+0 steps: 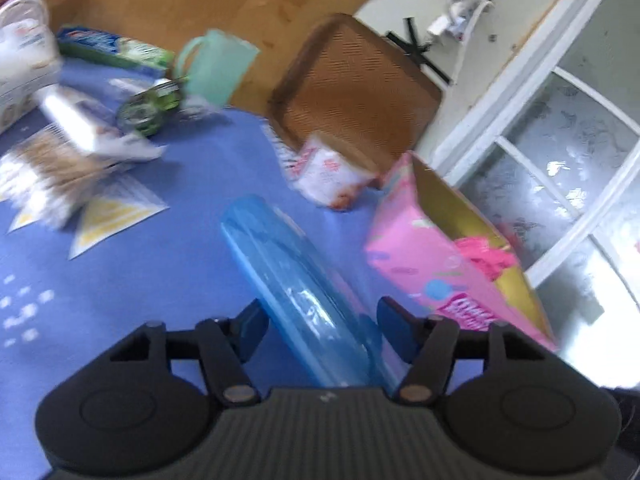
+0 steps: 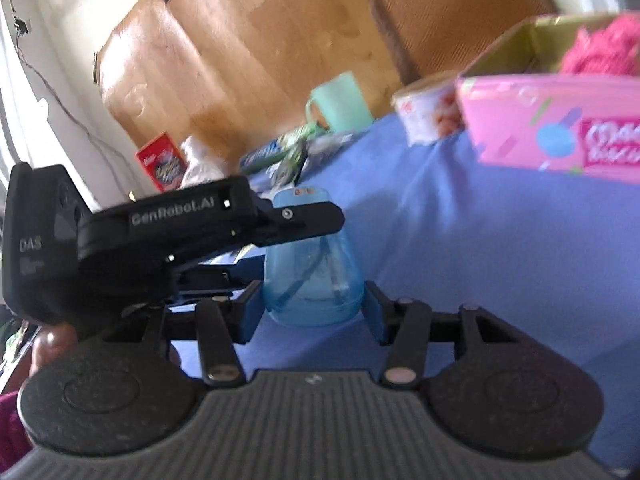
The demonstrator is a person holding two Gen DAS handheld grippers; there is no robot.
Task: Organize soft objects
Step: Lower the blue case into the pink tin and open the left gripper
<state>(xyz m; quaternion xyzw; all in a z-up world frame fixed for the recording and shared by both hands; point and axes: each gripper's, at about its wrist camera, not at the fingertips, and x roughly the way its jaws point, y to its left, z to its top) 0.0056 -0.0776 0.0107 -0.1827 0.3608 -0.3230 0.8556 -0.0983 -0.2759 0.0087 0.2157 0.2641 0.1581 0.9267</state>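
"GenRobot.AI" and "DAS" read on the left gripper (image 2: 296, 220) at frame left, its jaws grasping the blue plastic cup (image 2: 316, 276) mid-frame. The right gripper (image 2: 314, 312) straddles the cup base, jaws released. Lettering on the pink box (image 2: 560, 140) is blurred.

A: Where did the bottle (image 1: 296, 280) lie?
B: On the table (image 1: 192, 184), between the left gripper's (image 1: 320, 324) fingers, box (image 1: 440, 264) just right of it.
A: Behind them?
B: A tub (image 1: 328, 176) left of the box's far end, chair (image 1: 352, 92) beyond; mug (image 1: 216, 64) far left.
A: In the box?
B: A fluffy thing (image 2: 600, 48).
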